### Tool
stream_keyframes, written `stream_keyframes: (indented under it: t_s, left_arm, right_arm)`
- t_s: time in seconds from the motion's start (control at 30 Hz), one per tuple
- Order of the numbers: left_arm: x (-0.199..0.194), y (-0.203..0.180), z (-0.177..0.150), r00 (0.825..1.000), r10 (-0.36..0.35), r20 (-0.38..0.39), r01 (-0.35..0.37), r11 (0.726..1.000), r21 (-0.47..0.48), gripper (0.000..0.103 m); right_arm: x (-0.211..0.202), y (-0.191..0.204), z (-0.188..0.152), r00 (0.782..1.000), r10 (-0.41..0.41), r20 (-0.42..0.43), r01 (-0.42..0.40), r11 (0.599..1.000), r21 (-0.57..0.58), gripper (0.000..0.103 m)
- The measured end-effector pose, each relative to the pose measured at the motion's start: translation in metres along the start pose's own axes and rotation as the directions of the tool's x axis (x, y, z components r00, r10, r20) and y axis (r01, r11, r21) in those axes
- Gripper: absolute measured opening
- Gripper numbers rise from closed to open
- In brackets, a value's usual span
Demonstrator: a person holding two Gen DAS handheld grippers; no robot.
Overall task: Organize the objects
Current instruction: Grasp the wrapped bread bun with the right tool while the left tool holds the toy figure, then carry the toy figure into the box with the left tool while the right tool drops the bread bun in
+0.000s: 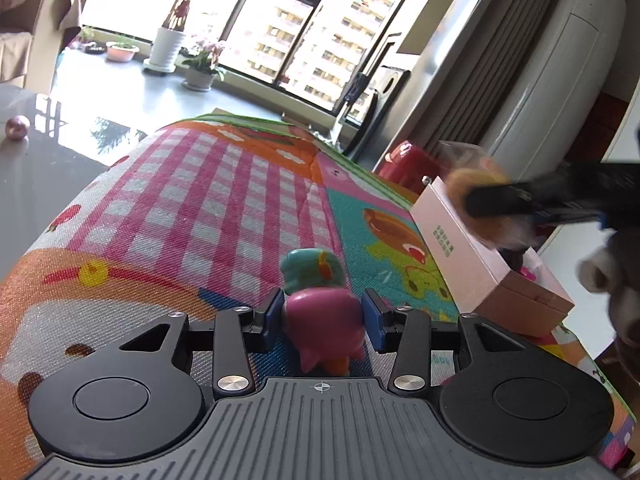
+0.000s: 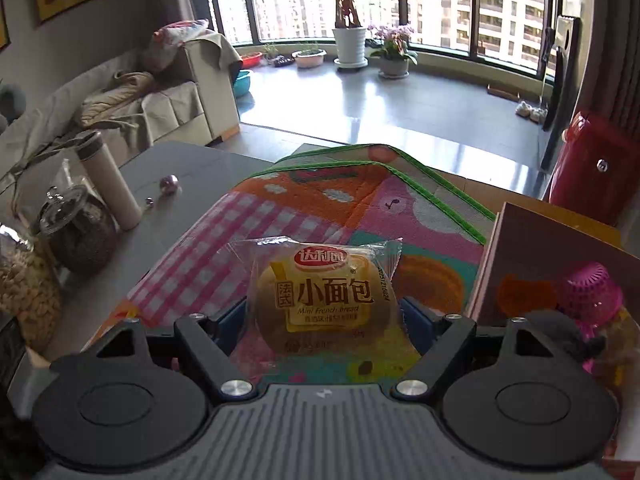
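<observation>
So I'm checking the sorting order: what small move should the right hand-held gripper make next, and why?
Probably carry the wrapped mini French bread, clamped in the right hand-held gripper, rightward over the open pink cardboard box, which already holds a pink mesh ball.

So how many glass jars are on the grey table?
2, both at the left edge of the right wrist view: one with dark contents beside the white flask, one with pale contents nearer. More may be hidden.

Toy figure (image 1: 320,312) between tool (image 1: 325,318) pads.
</observation>
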State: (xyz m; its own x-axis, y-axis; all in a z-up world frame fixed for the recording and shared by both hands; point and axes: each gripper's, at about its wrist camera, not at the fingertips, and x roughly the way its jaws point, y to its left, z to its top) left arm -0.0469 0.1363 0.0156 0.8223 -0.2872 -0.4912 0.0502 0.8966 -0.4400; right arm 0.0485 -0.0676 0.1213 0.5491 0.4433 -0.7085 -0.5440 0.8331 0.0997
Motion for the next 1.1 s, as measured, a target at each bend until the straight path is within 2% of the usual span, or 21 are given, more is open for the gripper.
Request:
stream_keyframes:
  t_s: [0.1,0.23,0.33,0.43,0.57,0.7,0.9,1.03,1.1]
  left_arm:
    - [0.001,-0.005,0.000,1.000,0.018,0.000,-0.018,1.000,0.005,0.047]
    - [0.002,-0.015,0.000,0.999,0.042,-0.003,-0.042,0.999,-0.019,0.046]
    - [0.005,-0.030,-0.003,0.998,-0.044,-0.053,0.042,0.998,-0.039,0.046]
    - [0.004,-0.061,-0.008,0.994,-0.071,-0.079,0.074,0.996,0.040,0.046]
    - [0.007,-0.100,-0.014,0.987,-0.113,-0.118,0.126,0.986,0.109,0.046]
    - [0.013,-0.124,-0.022,0.980,-0.114,-0.162,0.141,0.976,0.165,0.046]
    - [0.019,-0.136,-0.030,0.978,-0.083,-0.189,0.118,0.976,0.182,0.046]
    - [0.019,-0.140,-0.035,0.978,-0.053,-0.202,0.098,0.971,0.220,0.046]
    - [0.020,-0.142,-0.038,0.977,-0.039,-0.210,0.087,0.970,0.227,0.046]
  right_arm:
    - [-0.042,-0.007,-0.036,1.000,0.001,0.012,-0.001,1.000,-0.023,0.081]
    - [-0.063,-0.031,-0.094,0.997,-0.059,-0.048,0.060,0.998,0.005,0.081]
    - [-0.061,-0.048,-0.129,0.989,-0.100,-0.109,0.106,0.993,0.056,0.081]
    - [-0.061,-0.058,-0.152,0.984,-0.118,-0.137,0.130,0.988,0.086,0.083]
    - [-0.071,-0.059,-0.167,0.986,-0.137,-0.099,0.145,0.986,0.077,0.093]
    - [-0.082,-0.063,-0.180,0.984,-0.166,-0.058,0.170,0.984,0.059,0.102]
    - [-0.097,-0.080,-0.204,0.970,-0.242,-0.035,0.244,0.967,0.071,0.103]
    - [-0.109,-0.095,-0.214,0.940,-0.341,-0.019,0.341,0.934,0.109,0.103]
    - [-0.115,-0.103,-0.215,0.951,-0.309,-0.019,0.308,0.936,0.169,0.103]
